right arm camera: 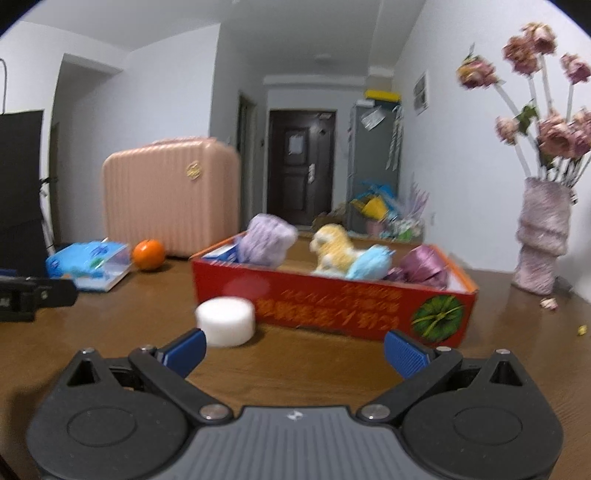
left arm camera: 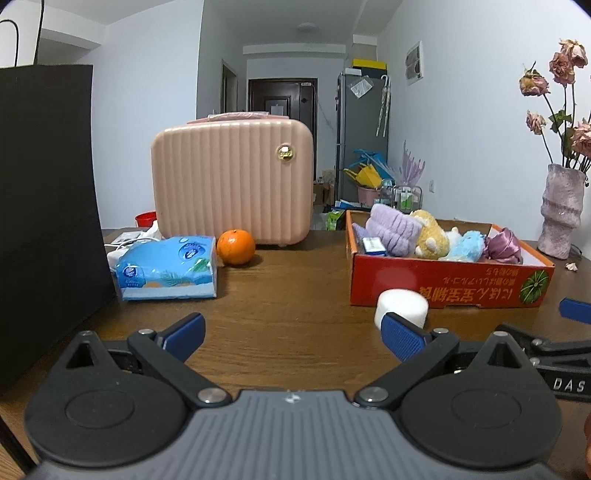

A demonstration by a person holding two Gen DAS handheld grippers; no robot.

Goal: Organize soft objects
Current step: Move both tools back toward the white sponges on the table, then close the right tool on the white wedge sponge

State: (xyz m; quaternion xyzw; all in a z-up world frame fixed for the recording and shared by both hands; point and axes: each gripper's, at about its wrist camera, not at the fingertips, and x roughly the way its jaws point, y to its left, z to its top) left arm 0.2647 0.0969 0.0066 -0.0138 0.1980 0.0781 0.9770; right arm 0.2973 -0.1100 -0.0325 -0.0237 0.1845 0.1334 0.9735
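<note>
White walls [left arm camera: 147, 92] enclose a narrow room that runs back to a dark brown door [left arm camera: 282, 101] at the far end of a hallway. A round ceiling lamp [left arm camera: 306, 27] sits flush overhead, though the light throughout is soft and even. Along the right wall stands a tall grey cabinet [left arm camera: 360, 133] with a yellow box [left arm camera: 369, 64] on top and white umbrellas [left arm camera: 384, 107] hanging at its side — clutter is heaped on the floor at its foot. A small framed panel [left arm camera: 414, 62] hangs higher on that wall. In the foreground stretches a dark wooden table [left arm camera: 288, 295].
</note>
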